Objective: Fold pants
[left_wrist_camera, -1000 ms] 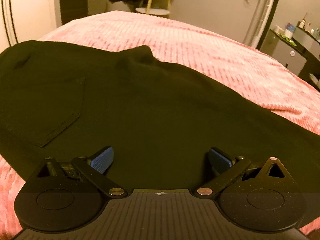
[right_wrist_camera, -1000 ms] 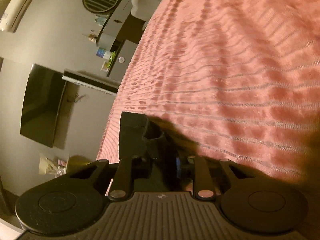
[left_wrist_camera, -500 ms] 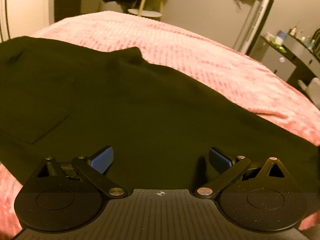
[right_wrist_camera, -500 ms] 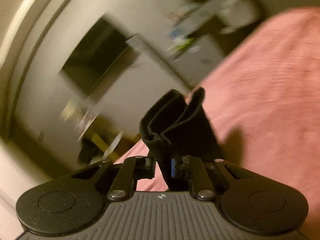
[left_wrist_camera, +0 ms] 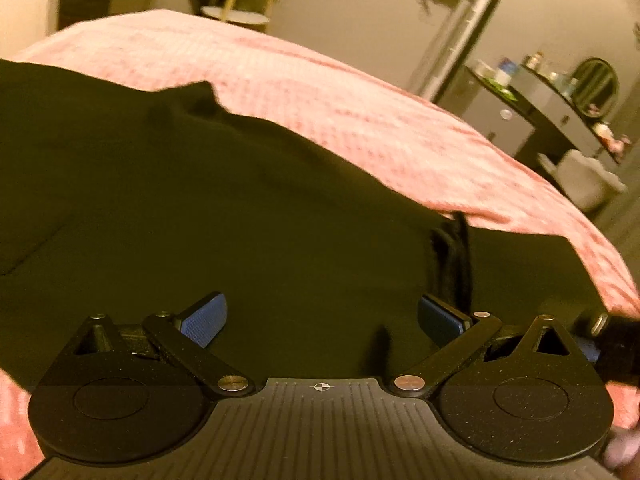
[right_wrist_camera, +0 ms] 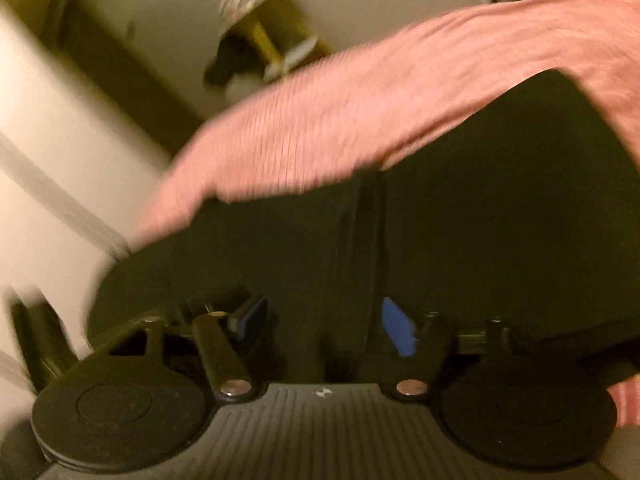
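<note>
**Both tongs spread above dark pants on a pink bed**

The left gripper (left_wrist_camera: 320, 320) has its blue-padded fingers (left_wrist_camera: 202, 320) set wide apart, with nothing between them; it hangs over the dark pants (left_wrist_camera: 220, 208), which fill the left wrist view from 9 o'clock through the centre to 3 o'clock. A raised fold of the cloth (left_wrist_camera: 450, 264) stands up just past the finger at 4 o'clock. The right gripper (right_wrist_camera: 324, 324) is likewise spread, blue pads (right_wrist_camera: 396, 330) apart; a dark ridge of the pants (right_wrist_camera: 364, 248) runs up from between them toward 12 o'clock, though blur hides whether either pad touches it. The pants lie flat on a pink ribbed bedspread (left_wrist_camera: 340, 92), which shows beyond them from 11 to 2 o'clock. Farther out, at 2 o'clock in the left wrist view, stands a dark dresser (left_wrist_camera: 560, 108) with small items, and at 12 o'clock a stool (left_wrist_camera: 234, 18).
</note>
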`<state>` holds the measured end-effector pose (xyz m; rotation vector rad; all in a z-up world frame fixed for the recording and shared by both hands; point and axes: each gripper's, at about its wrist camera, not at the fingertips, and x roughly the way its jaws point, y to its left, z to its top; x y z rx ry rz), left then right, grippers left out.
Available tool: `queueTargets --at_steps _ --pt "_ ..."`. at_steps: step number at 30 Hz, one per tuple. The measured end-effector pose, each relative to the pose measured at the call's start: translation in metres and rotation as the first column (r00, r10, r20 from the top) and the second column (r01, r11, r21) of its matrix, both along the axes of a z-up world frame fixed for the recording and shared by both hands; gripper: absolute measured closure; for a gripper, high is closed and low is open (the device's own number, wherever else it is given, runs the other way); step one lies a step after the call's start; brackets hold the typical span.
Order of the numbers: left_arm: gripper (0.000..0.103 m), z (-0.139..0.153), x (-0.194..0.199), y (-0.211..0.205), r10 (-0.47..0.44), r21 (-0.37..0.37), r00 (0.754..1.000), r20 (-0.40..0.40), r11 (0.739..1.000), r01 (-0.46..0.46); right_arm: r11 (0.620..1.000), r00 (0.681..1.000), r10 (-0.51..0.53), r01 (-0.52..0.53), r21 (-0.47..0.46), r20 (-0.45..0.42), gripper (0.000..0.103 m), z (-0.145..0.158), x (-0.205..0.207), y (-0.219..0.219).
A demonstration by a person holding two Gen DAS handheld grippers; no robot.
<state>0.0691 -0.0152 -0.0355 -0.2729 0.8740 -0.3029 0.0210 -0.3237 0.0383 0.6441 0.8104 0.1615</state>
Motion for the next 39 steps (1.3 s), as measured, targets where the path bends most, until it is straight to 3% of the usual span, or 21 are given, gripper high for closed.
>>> queueTargets --at_steps 3,6,7,9,12,15,18,22,24,28,29,30,32,36,39 --pt "0.000 0.000 0.002 -0.008 -0.064 -0.038 0.998 -0.011 0.997 0.064 0.991 0.991 -0.130 0.130 0.013 -0.006 0.039 0.000 -0.021 -0.043" --pt "0.000 -0.003 0.006 -0.021 -0.129 -0.087 0.991 -0.042 0.988 0.125 0.962 0.952 -0.273 0.270 -0.042 -0.137 0.054 -0.017 -0.033 -0.083" --pt "0.000 -0.003 0.008 -0.027 -0.142 -0.088 0.989 -0.045 0.987 0.137 0.953 0.939 -0.299 0.302 -0.006 -0.172 0.064 -0.022 -0.032 -0.091" --pt "0.000 -0.004 0.012 -0.039 -0.172 -0.111 0.984 -0.055 0.980 0.165 0.945 0.933 -0.303 0.321 0.069 -0.193 0.064 -0.031 -0.036 -0.104" --pt "0.000 -0.013 0.021 -0.059 -0.208 -0.174 0.973 -0.102 0.967 0.189 0.951 0.939 -0.297 0.308 0.038 -0.173 0.062 -0.027 -0.039 -0.093" --pt "0.000 -0.020 0.031 -0.073 -0.194 -0.210 0.971 -0.138 0.964 0.163 0.954 0.943 -0.291 0.299 0.032 -0.164 0.059 -0.026 -0.039 -0.091" --pt "0.000 -0.026 0.044 -0.080 -0.216 -0.355 0.954 -0.207 0.925 0.132 0.949 0.941 -0.295 0.309 0.066 -0.163 0.059 -0.030 -0.040 -0.096" --pt "0.000 -0.034 0.057 -0.084 -0.181 -0.383 0.945 -0.272 0.921 0.066 0.944 0.942 -0.296 0.314 0.101 -0.159 0.056 -0.038 -0.032 -0.105" --pt "0.010 -0.037 0.063 -0.086 -0.191 -0.420 0.936 -0.296 0.906 0.052 0.944 0.943 -0.295 0.313 0.105 -0.155 0.055 -0.040 -0.031 -0.105" --pt "0.060 -0.045 0.069 -0.093 -0.194 -0.403 0.920 -0.340 0.914 0.044 0.947 0.945 -0.292 0.308 0.095 -0.147 0.054 -0.038 -0.031 -0.101" --pt "0.079 -0.045 0.069 -0.093 -0.185 -0.391 0.919 -0.349 0.920 0.037 0.947 0.946 -0.291 0.306 0.095 -0.144 0.053 -0.037 -0.031 -0.101" --pt "0.087 -0.046 0.068 -0.093 -0.180 -0.388 0.915 -0.361 0.921 0.028 0.947 0.947 -0.289 0.304 0.099 -0.141 0.053 -0.037 -0.031 -0.102" --pt "0.091 -0.046 0.066 -0.084 -0.180 -0.431 0.916 -0.360 0.902 0.008 0.949 0.951 -0.278 0.293 0.113 -0.132 0.051 -0.034 -0.033 -0.103" --pt "0.092 -0.025 0.054 -0.067 -0.178 -0.442 0.945 -0.273 0.896 0.042 0.964 0.966 -0.253 0.256 0.077 -0.047 0.039 -0.012 -0.046 -0.100" --pt "0.092 -0.009 0.050 -0.038 -0.159 -0.407 0.960 -0.230 0.912 0.054 0.961 0.963 -0.269 0.270 0.066 -0.021 0.039 0.001 -0.054 -0.103"
